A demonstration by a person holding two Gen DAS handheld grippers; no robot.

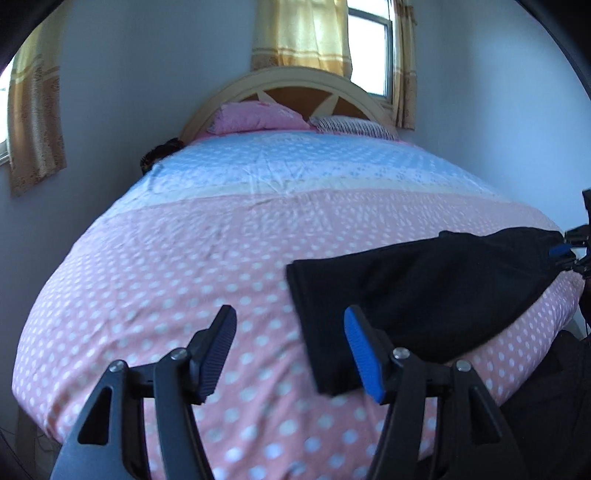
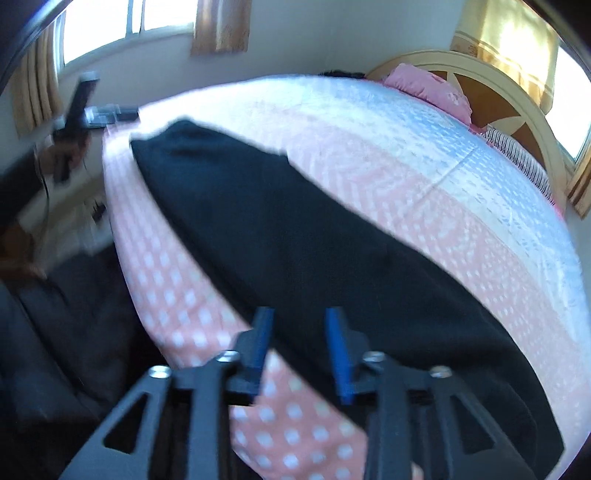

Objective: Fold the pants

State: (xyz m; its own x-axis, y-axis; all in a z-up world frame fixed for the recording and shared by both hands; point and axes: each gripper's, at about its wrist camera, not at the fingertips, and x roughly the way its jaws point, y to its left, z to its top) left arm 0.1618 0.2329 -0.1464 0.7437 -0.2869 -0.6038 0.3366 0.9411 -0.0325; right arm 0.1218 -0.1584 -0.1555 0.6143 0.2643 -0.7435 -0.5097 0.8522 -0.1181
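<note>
I am in a home bedroom. Before me lies a bed [image 1: 229,236] spread with a pink and pale blue dotted cover, and at its far end stands an arched cream headboard [image 1: 295,86] with a pink pillow [image 1: 255,117] and a striped pillow [image 1: 358,127] leaning against it. Yellow curtains [image 1: 301,35] hang over a bright window [image 1: 369,55] behind the headboard, and plain pale walls [image 1: 147,92] close the room.
</note>
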